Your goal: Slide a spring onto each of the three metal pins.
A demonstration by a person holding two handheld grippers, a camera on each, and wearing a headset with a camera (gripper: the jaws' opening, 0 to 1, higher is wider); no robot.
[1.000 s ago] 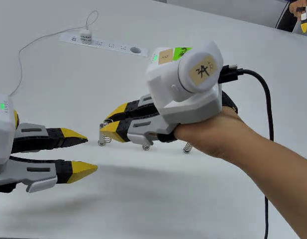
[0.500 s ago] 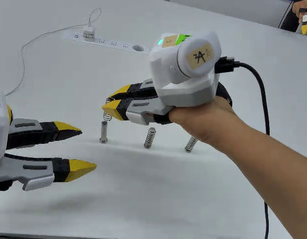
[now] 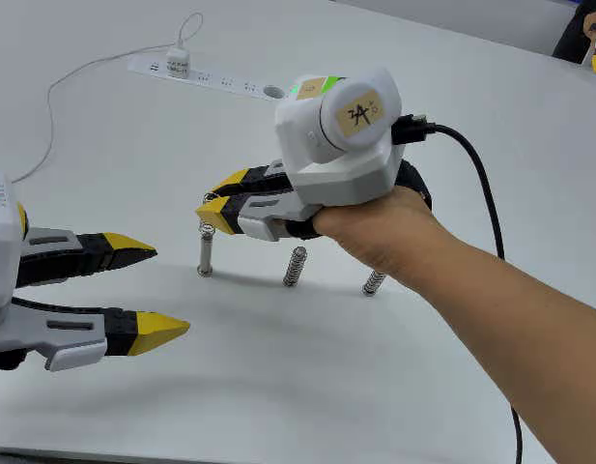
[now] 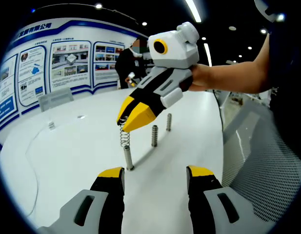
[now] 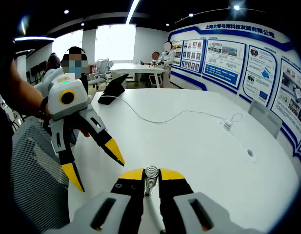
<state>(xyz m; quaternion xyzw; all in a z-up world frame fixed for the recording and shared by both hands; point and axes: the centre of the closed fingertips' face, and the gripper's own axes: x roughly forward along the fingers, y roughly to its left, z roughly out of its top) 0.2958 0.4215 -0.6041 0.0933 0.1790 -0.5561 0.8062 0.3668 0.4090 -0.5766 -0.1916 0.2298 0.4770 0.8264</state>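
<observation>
A: Right gripper (image 3: 207,201)?
B: Clenched on a spring (image 4: 124,136), pinched upright between the tips. It hangs straight over the bare pin (image 4: 127,158), its lower end at the pin's top.
A: The rest of the row?
B: Two other pins (image 3: 295,266) stand beside it, mid-tabletop (image 3: 278,387), each wearing a coil.
A: Left gripper (image 3: 172,290)?
B: Jaws spread, holding nothing, above the tabletop's near left part. Power strip (image 3: 211,80) lies toward the far edge.

bright overhead strip lights | soft shadows | sharp | fisheye-warped edges
</observation>
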